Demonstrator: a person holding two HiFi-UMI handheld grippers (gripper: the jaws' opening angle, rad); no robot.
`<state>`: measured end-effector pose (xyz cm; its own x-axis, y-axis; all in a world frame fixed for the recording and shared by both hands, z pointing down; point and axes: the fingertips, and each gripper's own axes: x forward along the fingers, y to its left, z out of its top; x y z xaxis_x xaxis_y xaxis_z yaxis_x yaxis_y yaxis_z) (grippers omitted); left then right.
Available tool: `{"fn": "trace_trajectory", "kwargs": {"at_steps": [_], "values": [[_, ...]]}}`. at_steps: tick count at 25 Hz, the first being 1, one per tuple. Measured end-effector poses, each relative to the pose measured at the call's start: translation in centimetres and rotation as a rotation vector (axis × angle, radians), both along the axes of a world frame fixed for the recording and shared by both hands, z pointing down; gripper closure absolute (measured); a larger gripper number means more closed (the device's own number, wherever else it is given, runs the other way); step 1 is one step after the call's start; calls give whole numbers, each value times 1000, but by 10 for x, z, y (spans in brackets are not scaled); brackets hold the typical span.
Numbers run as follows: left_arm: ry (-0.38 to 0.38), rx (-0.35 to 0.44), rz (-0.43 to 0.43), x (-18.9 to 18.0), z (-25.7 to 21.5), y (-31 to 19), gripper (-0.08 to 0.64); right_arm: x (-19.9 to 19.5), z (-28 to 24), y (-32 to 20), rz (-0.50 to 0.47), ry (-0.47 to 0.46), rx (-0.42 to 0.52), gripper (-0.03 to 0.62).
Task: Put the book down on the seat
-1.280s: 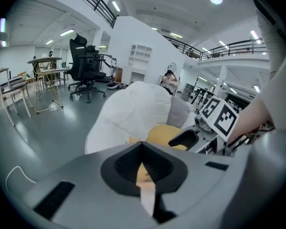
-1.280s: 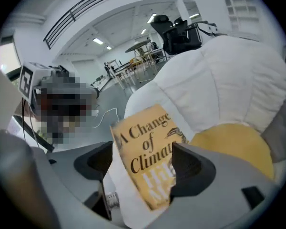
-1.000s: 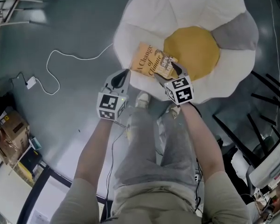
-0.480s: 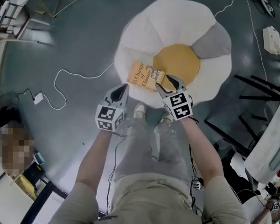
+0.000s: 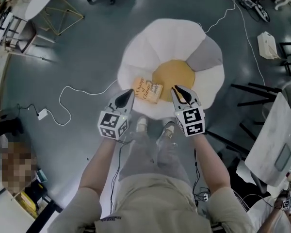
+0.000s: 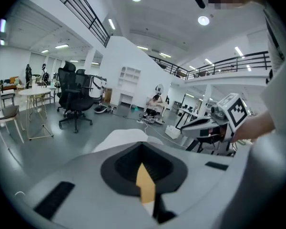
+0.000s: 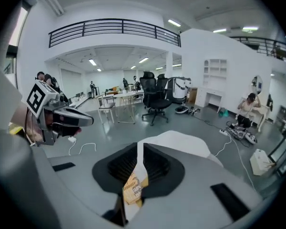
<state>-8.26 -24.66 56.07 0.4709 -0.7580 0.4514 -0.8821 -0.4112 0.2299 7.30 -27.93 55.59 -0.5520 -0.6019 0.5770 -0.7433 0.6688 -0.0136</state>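
compared with a second ago, both grippers are rising clear of the seat (image 5: 174, 38), which is looking smaller below. the book (image 5: 148, 90) is lying flat where it was, across a white petal beside the yellow centre, touched by neither gripper. the right gripper (image 5: 177, 89), earlier spread at the book's edge, has just been closing to a thin slit around nothing. the left gripper (image 5: 130, 93) is keeping its fingers pressed together, empty. the cover's title, earlier readable as "a change of climate", is now too small to read.
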Motion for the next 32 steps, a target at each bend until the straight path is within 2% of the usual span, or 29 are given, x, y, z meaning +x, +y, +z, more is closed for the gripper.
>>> {"fn": "trace_trajectory", "kwargs": {"at_steps": [6,11,13,17,19,22,24,26,29,32], "values": [[25,79,37,13,-69,-2,549,22,-88,5,85,-67,121,563],[57,136,47,26,-133,-2,549,35,-164,22,102,-123,217,572],[34,184,70,33,-158,0,550,39,-188,27,96,-119,252,581],[-105,299,162,51,-198,8,549,45,-230,39,93,-87,335,581],[-110,339,197,61,-218,13,549,48,-246,44,110,-137,337,583],[-53,366,182,65,-245,18,549,47,-277,51,136,-299,298,581],[-10,379,161,67,-260,23,550,49,-301,56,144,-345,329,583],[2,402,152,68,-276,31,549,54,-321,63,154,-359,375,583],[-34,449,158,75,-303,47,549,62,-343,74,160,-347,436,583],[-54,472,170,79,-320,59,549,66,-355,85,147,-333,459,583]]}}
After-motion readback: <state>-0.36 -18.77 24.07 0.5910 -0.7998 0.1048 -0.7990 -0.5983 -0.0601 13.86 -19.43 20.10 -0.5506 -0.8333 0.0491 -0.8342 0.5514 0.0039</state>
